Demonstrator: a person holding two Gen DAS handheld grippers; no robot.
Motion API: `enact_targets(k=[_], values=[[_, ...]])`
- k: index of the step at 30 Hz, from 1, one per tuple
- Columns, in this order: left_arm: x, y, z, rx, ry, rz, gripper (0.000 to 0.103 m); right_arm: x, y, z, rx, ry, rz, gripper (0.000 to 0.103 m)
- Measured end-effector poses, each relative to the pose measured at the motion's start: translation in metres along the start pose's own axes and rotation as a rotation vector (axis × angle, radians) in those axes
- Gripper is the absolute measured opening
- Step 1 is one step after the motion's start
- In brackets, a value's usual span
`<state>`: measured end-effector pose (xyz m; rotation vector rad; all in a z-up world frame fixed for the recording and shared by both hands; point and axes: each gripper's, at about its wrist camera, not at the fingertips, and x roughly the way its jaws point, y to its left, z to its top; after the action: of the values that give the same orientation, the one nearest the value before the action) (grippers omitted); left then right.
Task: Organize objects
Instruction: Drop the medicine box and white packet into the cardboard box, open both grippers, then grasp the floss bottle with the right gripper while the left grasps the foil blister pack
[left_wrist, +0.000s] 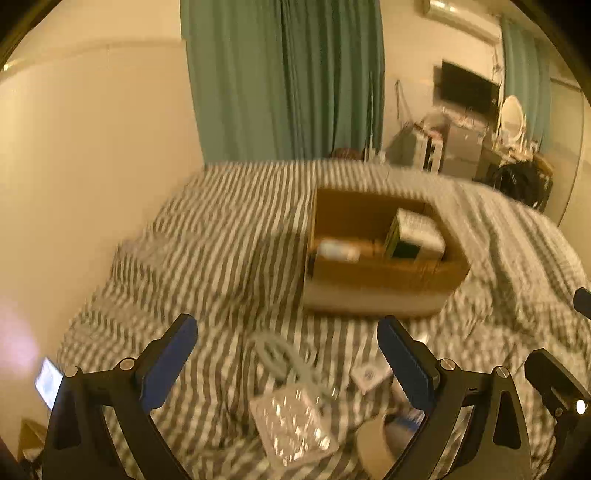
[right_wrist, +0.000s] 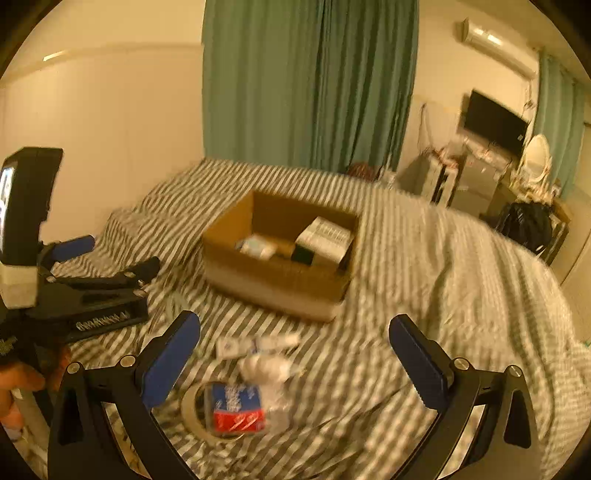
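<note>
Scene: I work both handheld grippers over a striped bed (right_wrist: 424, 266); both views are smeared with motion.
Left gripper (left_wrist: 286, 354): fingers spread wide, nothing between them, hanging over the loose things near the bed's near edge.
Right gripper (right_wrist: 295, 354): likewise spread and empty, above the same cluster.
Done so far: the cardboard box (right_wrist: 273, 273) sits toward the middle of the bed and already holds a white-and-dark carton (right_wrist: 323, 240) at its right end and a pale bottle-like item (right_wrist: 255, 247) at its left. By my reading, the task is partly complete.
Left to do: a clear blister pack (left_wrist: 291, 424), a coiled pale cable (left_wrist: 277, 354), a small white square packet (left_wrist: 369, 374), a tape roll (right_wrist: 195, 413) with a blue-and-red pack (right_wrist: 236, 410) lying in its ring, and a crumpled white wrapper (right_wrist: 264, 367), all lying between the box and the bed's near edge.
Obstacles: the two grippers work close together, the left one showing at the left of the right wrist view; rumpled bedding makes a soft, uneven footing for flat items.
Surroundings: green curtain (left_wrist: 284, 81), wall screen (right_wrist: 495, 123) and a cluttered desk beyond the bed's far right corner.
</note>
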<state>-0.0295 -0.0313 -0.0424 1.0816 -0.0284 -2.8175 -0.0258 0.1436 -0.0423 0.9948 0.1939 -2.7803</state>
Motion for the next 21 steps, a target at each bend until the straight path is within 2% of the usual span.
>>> enact_targets(k=[8, 12, 15, 21], values=[[0.043, -0.001, -0.063, 0.02, 0.151, 0.035, 0.1, 0.05, 0.026, -0.052, -0.015, 0.122, 0.066, 0.103], [0.057, 0.006, -0.076, -0.018, 0.198, 0.007, 0.1, 0.076, 0.03, -0.072, 0.003, 0.196, 0.081, 0.103], [0.068, 0.004, -0.083, 0.007, 0.231, 0.034, 0.1, 0.086, 0.031, -0.078, -0.009, 0.219, 0.072, 0.103], [0.086, 0.005, -0.097, 0.002, 0.311, -0.016, 0.1, 0.108, 0.027, -0.087, 0.013, 0.271, 0.065, 0.103]])
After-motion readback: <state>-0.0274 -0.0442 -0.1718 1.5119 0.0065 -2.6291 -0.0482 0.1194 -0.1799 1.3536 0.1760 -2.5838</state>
